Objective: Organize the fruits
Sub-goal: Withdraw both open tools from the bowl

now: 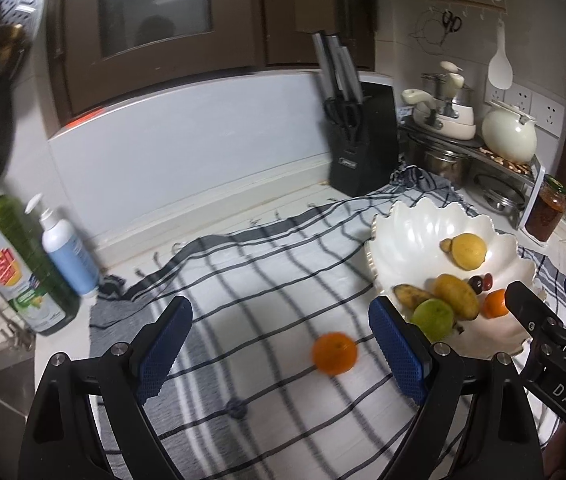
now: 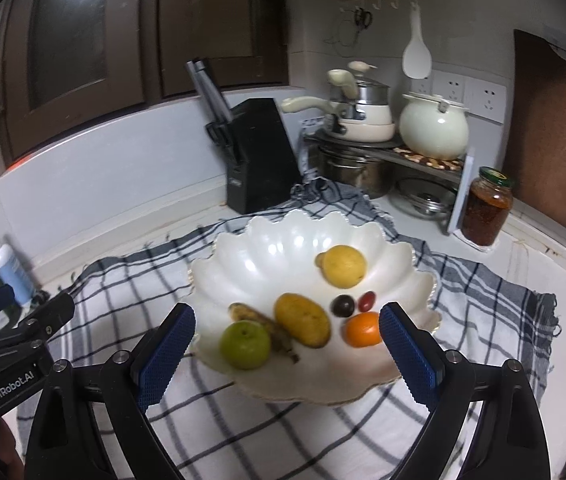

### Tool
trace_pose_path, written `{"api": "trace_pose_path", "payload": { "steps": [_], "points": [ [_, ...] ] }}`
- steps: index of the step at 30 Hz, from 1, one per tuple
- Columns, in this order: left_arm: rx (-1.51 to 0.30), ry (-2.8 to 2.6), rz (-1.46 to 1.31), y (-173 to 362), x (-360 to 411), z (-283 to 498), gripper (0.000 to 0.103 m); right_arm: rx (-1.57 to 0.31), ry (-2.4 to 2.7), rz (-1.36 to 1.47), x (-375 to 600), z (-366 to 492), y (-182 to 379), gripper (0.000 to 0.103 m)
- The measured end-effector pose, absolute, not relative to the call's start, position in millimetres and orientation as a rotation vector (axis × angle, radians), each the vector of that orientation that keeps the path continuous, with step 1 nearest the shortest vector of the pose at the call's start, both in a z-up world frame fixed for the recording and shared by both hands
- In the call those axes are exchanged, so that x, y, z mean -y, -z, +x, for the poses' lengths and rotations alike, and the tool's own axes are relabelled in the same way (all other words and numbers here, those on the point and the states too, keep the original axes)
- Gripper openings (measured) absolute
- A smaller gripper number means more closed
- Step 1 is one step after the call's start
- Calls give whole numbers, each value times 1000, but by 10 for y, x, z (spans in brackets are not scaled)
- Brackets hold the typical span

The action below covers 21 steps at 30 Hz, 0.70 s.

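Note:
A white scalloped bowl (image 2: 283, 240) sits on a checked cloth (image 2: 123, 292) and holds a yellow lemon (image 2: 343, 266), a mango (image 2: 302, 320), a brown banana (image 2: 257, 318), a green apple (image 2: 245, 345), two dark grapes (image 2: 342, 306) and an orange (image 2: 362, 330). In the left wrist view the same bowl (image 1: 415, 232) is at the right. A second orange (image 1: 335, 353) lies loose on the cloth, between and beyond the fingers of my left gripper (image 1: 281, 354), which stands open and empty. My right gripper (image 2: 287, 354) is open and empty at the bowl's near rim.
A black knife block (image 1: 363, 148) stands behind the cloth. A rack with pots and a white kettle (image 2: 433, 126) fills the back right corner, with a jar (image 2: 489, 206) beside it. Green (image 1: 19, 264) and white-blue bottles (image 1: 69, 254) stand at the left near a sink.

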<state>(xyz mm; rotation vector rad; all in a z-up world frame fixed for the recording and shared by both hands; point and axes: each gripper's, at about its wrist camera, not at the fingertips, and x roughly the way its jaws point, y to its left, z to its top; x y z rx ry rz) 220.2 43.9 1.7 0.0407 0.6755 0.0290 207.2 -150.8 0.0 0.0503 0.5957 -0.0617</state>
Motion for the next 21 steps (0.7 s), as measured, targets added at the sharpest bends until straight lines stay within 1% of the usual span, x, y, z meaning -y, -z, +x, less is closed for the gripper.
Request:
{"api": "trace_pose_path", "payload": {
  "steps": [14,16,21],
  "points": [
    [-695,-118,8,298,-892,1951,90,-597,-9,-7,1031,1909,204,94],
    [-701,-125,6,367,-951,1936,88,-605,-18,-13,976,1904,252,94],
    [-734,-116,7,561,-1026,1932,79,-625,-35,-31,854,1890,393,94]
  ]
}}
